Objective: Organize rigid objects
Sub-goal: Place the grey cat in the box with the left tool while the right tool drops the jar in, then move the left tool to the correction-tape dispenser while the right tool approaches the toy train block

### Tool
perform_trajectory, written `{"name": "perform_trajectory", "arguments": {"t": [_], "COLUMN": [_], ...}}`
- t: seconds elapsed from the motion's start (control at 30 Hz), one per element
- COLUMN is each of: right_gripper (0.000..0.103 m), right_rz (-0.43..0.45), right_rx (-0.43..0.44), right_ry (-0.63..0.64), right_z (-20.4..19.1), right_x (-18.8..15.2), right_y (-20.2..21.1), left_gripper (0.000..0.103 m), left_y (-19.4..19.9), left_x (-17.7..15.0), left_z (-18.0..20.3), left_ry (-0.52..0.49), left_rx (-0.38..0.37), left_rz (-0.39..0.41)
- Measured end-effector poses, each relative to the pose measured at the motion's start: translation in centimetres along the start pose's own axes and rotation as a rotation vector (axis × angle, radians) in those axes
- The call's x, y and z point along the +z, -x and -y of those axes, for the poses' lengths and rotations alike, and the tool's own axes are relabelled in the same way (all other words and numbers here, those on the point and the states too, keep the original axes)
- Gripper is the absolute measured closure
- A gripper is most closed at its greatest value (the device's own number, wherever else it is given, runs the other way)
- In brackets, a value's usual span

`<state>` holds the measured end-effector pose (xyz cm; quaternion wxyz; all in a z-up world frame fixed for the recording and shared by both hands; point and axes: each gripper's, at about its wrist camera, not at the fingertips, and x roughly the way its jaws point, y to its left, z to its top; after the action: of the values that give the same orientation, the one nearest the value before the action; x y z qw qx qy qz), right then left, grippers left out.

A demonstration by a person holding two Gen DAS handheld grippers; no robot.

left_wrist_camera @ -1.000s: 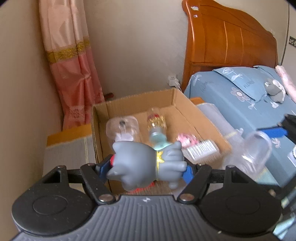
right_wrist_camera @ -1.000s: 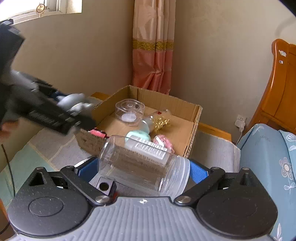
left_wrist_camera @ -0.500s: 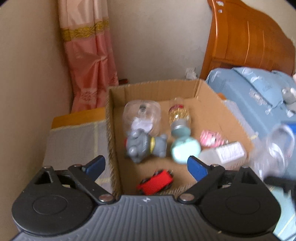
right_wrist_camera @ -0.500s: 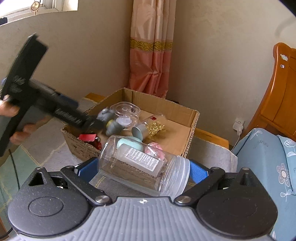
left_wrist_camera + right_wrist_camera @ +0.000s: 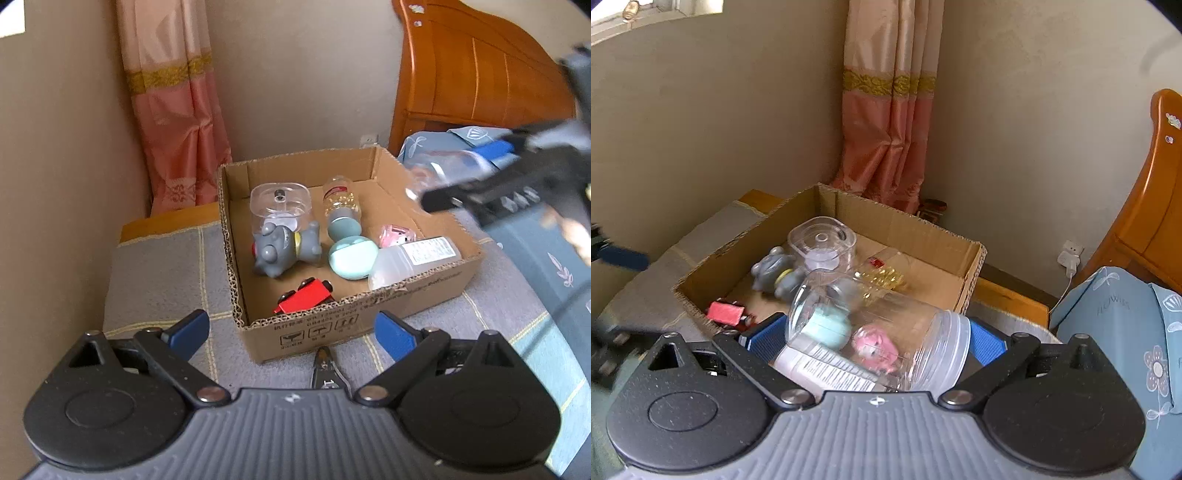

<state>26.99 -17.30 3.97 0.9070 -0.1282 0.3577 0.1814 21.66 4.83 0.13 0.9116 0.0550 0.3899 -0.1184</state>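
Toys (image 5: 284,247) crowding cardboard box (image 5: 369,314)

Left claw (image 5: 291,334) wide; right claw (image 5: 871,338) clamped

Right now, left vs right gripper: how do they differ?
The left gripper is open with nothing between its fingers; the right gripper is shut on the clear jar. Left sits back outside the cardboard box, above the pliers; right holds the jar lying sideways at the box. Both have blue pads.
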Motion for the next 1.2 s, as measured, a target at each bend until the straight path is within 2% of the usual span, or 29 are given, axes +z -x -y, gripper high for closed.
{"name": "perform_trajectory", "arguments": {"t": [0.3,0.5,0.7,0.97,1.2], "right_gripper": [0.000,0.000,0.000,0.000,0.000], "right_rz": [-0.023,-0.068,-0.066,-0.028,-0.006], "right_rx": [-0.044,-0.041,-0.010,0.032,0.059], "right_ry": [0.031,0.037,0.020,0.016,-0.025], "right_z": [1.0,1.4,1.1,-0.9,-3.2], "right_x": [3.1,3.2,1.8,-0.3,-4.2], "right_y": [-4.4,-6.4,-5.0,-0.9,2.3], "left_gripper": [0.007,0.007,0.007,0.006,0.003], "left_y": [1.6,1.8,1.9,3.3,4.8], "left_x": [-1.0,-1.5,-1.9,-2.8,-4.8], "left_z": [-0.1,0.0,0.2,0.4,1.0], "left_ry": [-0.022,-0.029,-0.021,-0.009,0.000], "left_rx": [0.026,0.015,0.010,0.018,0.051], "left_rz": [0.033,0.030,0.022,0.026,0.036]}}
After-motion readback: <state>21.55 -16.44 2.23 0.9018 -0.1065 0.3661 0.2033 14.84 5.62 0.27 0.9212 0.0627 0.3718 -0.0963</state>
